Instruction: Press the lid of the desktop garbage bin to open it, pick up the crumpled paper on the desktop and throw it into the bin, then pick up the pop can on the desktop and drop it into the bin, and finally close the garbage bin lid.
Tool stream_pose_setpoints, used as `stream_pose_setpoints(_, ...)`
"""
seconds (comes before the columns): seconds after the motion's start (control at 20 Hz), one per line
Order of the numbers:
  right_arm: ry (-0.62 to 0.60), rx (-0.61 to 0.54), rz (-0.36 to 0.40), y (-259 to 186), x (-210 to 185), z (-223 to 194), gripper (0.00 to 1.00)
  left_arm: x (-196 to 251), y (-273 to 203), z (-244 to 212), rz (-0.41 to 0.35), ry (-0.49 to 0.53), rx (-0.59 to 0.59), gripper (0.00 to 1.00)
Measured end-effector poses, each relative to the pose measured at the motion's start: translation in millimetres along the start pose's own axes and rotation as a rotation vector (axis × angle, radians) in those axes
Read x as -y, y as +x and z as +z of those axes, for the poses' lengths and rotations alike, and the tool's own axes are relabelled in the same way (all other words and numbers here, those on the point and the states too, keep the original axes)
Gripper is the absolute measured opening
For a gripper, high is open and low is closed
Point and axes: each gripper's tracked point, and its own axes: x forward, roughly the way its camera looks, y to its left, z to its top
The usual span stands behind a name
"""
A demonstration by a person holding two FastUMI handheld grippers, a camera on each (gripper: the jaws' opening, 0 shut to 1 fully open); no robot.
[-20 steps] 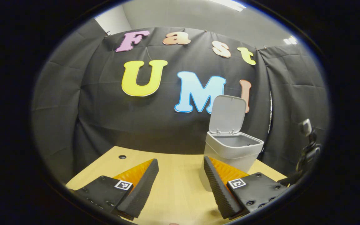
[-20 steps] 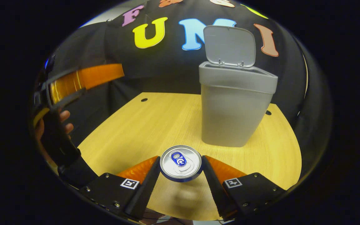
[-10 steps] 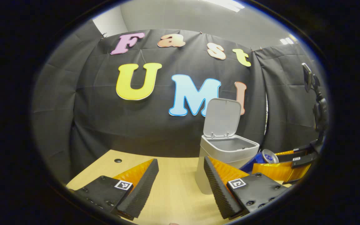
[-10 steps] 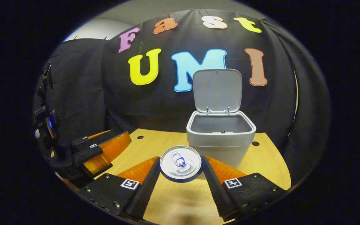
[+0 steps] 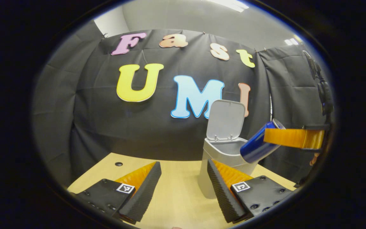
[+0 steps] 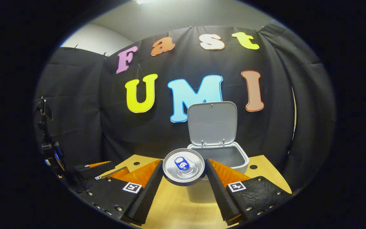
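**Can held over the open bin**

My right tool (image 6: 184, 178) is clamped on the pop can (image 6: 184, 166), tilted in the air just above the garbage bin (image 5: 221, 159), whose lid (image 6: 212, 123) stands upright. My left tool (image 5: 184, 187) hangs spread apart and empty over the tabletop (image 5: 176, 190).

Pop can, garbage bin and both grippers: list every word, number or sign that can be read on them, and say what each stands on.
No text here can be read.
pop can: a blue mark on its top, too blurred to read.
garbage bin lid: plain, no text.
right gripper: square coded markers, patterns and not words.
left gripper: the same kind of marker, no words.
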Motion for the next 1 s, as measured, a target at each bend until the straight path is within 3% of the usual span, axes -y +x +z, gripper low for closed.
stream_pose_setpoints(0.4, -0.065, 0.048, -0.051, 48.0, 19.2, 15.6, 0.83, -4.3, 16.8, 2.3, -0.006, 0.02, 0.012, 0.96)
stream_pose_setpoints(0.7, -0.085, -0.038, -0.052, 91.1, 25.4, -8.7, 0.83, -12.8, 30.4, -3.8, 0.014, 0.015, -0.014, 0.96)
stream_pose_setpoints(0.8, -0.083, -0.071, -0.047, 99.3, 26.4, -17.9, 0.8, -16.1, 32.8, -5.2, 0.024, 0.013, -0.02, 0.96)
stream_pose_setpoints(1.0, -0.091, -0.088, -0.043, 105.6, 26.3, -24.4, 0.83, -18.1, 34.7, -6.0, 0.032, 0.018, -0.021, 0.96)
